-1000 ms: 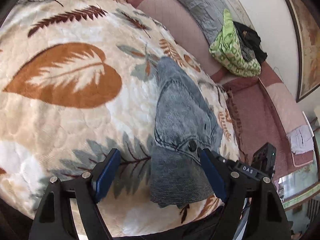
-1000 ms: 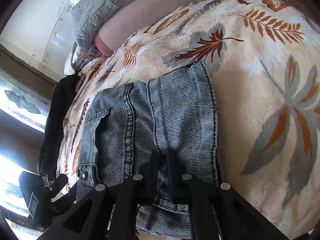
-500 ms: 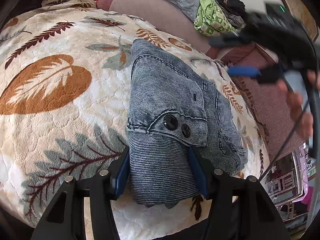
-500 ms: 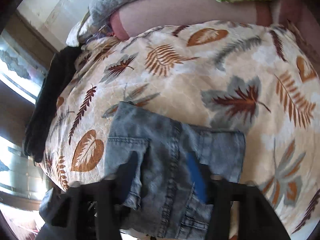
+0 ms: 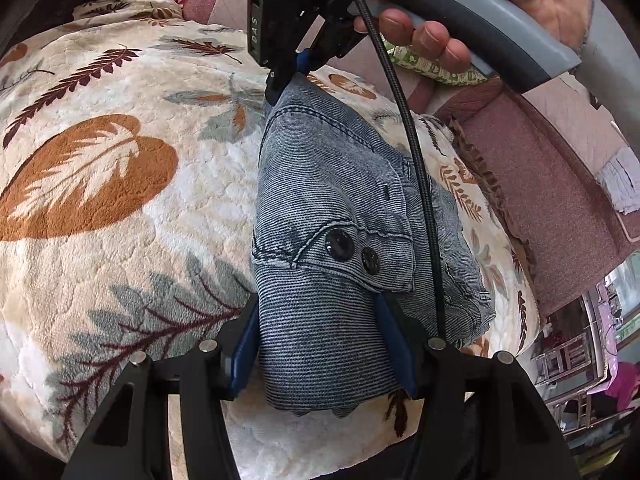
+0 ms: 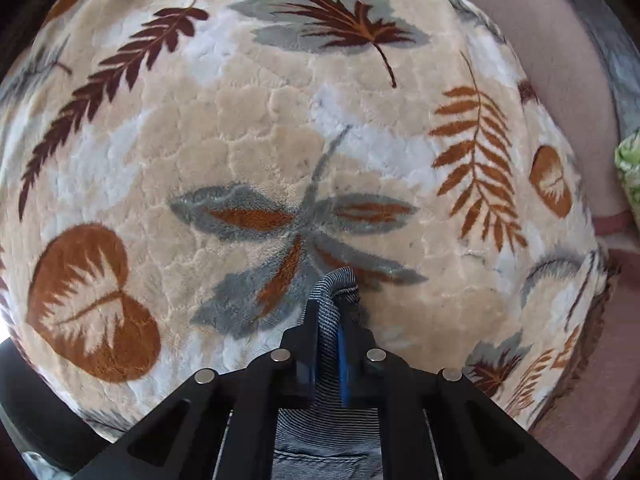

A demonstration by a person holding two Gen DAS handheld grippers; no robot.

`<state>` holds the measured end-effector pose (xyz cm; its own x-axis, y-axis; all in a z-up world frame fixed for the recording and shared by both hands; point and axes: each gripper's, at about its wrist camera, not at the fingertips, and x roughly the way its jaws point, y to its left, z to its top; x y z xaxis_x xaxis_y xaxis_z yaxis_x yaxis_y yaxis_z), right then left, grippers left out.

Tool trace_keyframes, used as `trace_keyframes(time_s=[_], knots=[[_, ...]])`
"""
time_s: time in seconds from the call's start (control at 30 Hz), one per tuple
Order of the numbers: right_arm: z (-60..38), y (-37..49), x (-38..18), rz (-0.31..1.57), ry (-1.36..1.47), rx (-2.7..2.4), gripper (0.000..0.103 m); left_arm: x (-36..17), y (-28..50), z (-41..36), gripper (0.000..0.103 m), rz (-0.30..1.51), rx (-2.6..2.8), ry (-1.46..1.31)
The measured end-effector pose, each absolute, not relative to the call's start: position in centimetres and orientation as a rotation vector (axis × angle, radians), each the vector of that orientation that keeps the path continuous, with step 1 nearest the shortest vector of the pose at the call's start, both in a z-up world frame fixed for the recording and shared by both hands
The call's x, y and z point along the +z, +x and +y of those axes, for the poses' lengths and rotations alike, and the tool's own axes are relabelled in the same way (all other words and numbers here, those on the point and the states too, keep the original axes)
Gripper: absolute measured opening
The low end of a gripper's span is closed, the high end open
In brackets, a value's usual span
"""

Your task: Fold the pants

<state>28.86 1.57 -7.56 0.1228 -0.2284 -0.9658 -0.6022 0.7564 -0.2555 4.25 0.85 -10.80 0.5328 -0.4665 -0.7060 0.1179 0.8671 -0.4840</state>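
While the left gripper (image 5: 316,344) clamps the pants (image 5: 340,200) near end on the blanket (image 5: 120,200), right gripper (image 6: 326,344) jaws pinch the far corner, likely tensioning for the next fold.

One pair of folded denim pants (image 5: 340,200) with two dark buttons (image 5: 340,245) lies on one leaf-print blanket (image 5: 120,208). Two grippers: the left gripper (image 5: 320,344) and the right gripper (image 6: 326,356). One hand (image 5: 472,8), one black cable (image 5: 416,160), one green cloth (image 5: 436,70).
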Motion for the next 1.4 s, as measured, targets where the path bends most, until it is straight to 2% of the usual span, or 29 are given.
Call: trace_keyframes(time_s=[0.1,0.13,0.3,0.4,0.47,0.57,0.63,0.73,0.83,0.97,1.0,1.07,1.17,1.2,1.27,1.3,1.33,1.37,1.4], knots=[[-0.8,30.0,-6.1,1.361,-0.629,0.240,0.005,-10.8,4.4,1.0,0.059,0.952,-0.361,-0.401],[-1.8,30.4,-5.7,1.321,-0.599,0.197,0.000,-10.8,4.4,1.0,0.059,0.951,-0.360,-0.402],[-6.8,30.5,-2.5,1.231,-0.250,0.199,0.001,-10.8,4.1,0.9,0.059,0.941,-0.357,-0.393],[-7.1,28.2,-0.7,1.226,-0.059,0.343,0.001,-10.9,3.9,0.6,0.059,0.937,-0.352,-0.390],[-6.5,26.3,-1.4,1.292,0.027,0.459,0.001,-10.9,3.8,0.5,0.059,0.934,-0.349,-0.386],[-7.3,24.2,-5.9,1.385,-0.025,0.403,0.002,-11.0,3.7,0.5,0.060,0.930,-0.348,-0.395],[-9.1,23.9,-8.3,1.366,-0.071,0.286,0.002,-11.1,3.8,0.6,0.060,0.929,-0.350,-0.400],[-11.1,22.4,-6.3,1.305,0.112,0.345,0.003,-11.0,3.6,0.6,0.061,0.918,-0.345,-0.392],[-12.3,19.8,-4.2,1.221,0.117,0.358,0.003,-10.8,3.5,0.4,0.062,0.915,-0.337,-0.384],[-16.3,18.2,-8.0,1.308,0.149,0.281,0.003,-10.5,3.5,0.4,0.068,0.929,-0.327,-0.391],[-17.8,17.9,-8.7,1.315,0.256,0.309,0.003,-10.3,3.4,0.5,0.068,0.938,-0.318,-0.387],[-19.6,17.1,-7.7,1.267,0.377,0.328,0.003,-9.7,3.2,0.7,0.072,0.941,-0.291,-0.375],[-20.6,14.1,-4.9,1.158,0.349,0.328,0.004,-8.6,2.9,1.1,0.075,0.956,-0.234,-0.349],[-20.9,12.8,-4.3,1.136,0.352,0.352,0.007,-8.2,2.7,1.2,0.075,0.956,-0.217,-0.330],[-21.5,10.5,-4.3,1.120,0.383,0.405,0.020,-7.5,2.2,1.3,0.075,0.942,-0.159,-0.281],[-21.6,9.6,-5.0,1.131,0.383,0.402,0.050,-7.2,2.1,1.4,0.076,0.934,-0.129,-0.261],[-21.7,8.8,-6.1,1.149,0.355,0.369,0.086,-7.1,1.9,1.4,0.076,0.928,-0.107,-0.243],[-21.8,8.2,-7.2,1.150,0.319,0.339,0.091,-6.9,1.7,1.4,0.076,0.926,-0.095,-0.230],[-21.9,8.0,-8.1,1.136,0.294,0.354,0.091,-6.8,1.7,1.4,0.076,0.928,-0.089,-0.219]])
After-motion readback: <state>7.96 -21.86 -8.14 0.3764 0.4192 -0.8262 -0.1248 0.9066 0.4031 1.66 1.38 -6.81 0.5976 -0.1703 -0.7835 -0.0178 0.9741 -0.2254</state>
